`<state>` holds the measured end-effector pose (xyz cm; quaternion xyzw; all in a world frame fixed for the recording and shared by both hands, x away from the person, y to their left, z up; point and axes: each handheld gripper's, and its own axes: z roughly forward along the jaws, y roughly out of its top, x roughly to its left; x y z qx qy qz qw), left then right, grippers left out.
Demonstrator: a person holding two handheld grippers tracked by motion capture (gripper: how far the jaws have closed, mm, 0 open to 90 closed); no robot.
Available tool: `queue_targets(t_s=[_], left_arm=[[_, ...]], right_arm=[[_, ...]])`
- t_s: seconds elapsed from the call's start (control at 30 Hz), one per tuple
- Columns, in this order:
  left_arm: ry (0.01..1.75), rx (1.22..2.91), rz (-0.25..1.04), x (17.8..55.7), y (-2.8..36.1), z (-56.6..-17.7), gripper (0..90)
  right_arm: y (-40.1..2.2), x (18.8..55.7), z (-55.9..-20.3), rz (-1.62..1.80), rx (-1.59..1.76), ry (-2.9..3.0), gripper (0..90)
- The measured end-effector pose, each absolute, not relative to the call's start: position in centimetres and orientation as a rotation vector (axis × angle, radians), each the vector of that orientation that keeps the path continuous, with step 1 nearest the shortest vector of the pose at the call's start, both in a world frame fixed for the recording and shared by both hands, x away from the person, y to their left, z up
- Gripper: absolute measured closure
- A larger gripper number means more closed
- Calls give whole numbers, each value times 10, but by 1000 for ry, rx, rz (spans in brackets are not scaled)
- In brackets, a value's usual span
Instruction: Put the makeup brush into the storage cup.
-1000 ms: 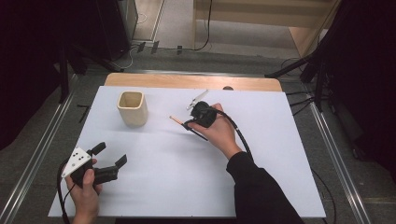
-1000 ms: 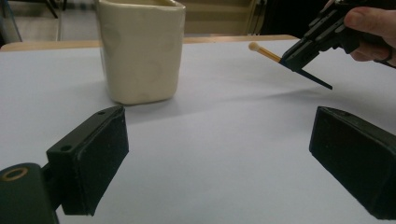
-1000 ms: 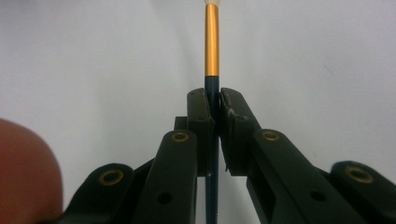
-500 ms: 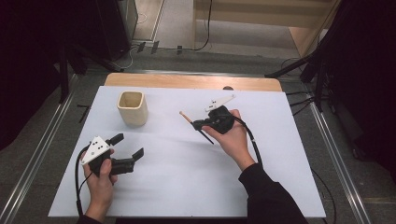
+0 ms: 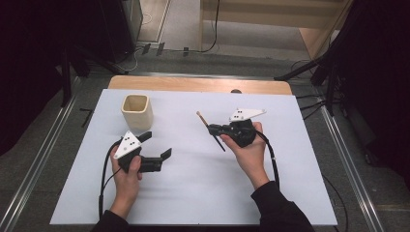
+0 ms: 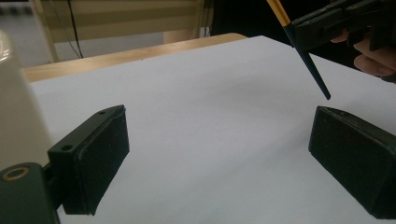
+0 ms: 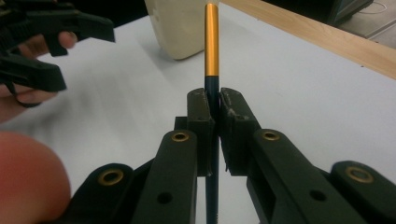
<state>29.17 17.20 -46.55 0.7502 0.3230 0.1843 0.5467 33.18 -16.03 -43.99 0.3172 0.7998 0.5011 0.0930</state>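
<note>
My right gripper point(image 5: 213, 129) is shut on a slim stick point(image 5: 202, 119), dark blue at its lower part and orange above. It holds the stick off the white table sheet point(image 5: 203, 193), right of centre. In the right gripper view the pads point(image 7: 201, 112) pinch the dark shaft and the orange part of the stick point(image 7: 212, 42) rises straight above them. My left gripper point(image 5: 157, 145) stands open with nothing in it, just in front of a cream cup point(image 5: 137, 111). In the left gripper view the stick's dark tip point(image 6: 310, 70) hangs above the sheet beyond my open left gripper point(image 6: 224, 158).
The cream cup point(image 7: 180, 28) stands upright at the back left of the sheet; its wall point(image 6: 14, 107) is close on the left in the left gripper view. A wooden table edge point(image 5: 193, 84) runs along the far side. Dark stands and cables lie on the floor around.
Both hands have shifted to the right. The left gripper has come from the front left corner to just in front of the cup. The right gripper still grips the stick.
</note>
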Motion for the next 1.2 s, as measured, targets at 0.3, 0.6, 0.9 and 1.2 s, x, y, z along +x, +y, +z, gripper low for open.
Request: queue_targets(t_s=[0.3, 0.6, 0.9, 1.2], left_arm=[[725, 1788, 396, 309, 148, -467, 61], [665, 1814, 325, 307, 130, -471, 61], [622, 1821, 274, 299, 121, -471, 61], [579, 1832, 235, 291, 111, -471, 61]], right_arm=[[-162, 318, -444, 1576, 969, 2300, 849], [-158, 300, -451, 1634, 956, 2243, 849], [-157, 290, -455, 1679, 1011, 2149, 849], [-156, 284, -454, 1711, 1013, 2119, 848]])
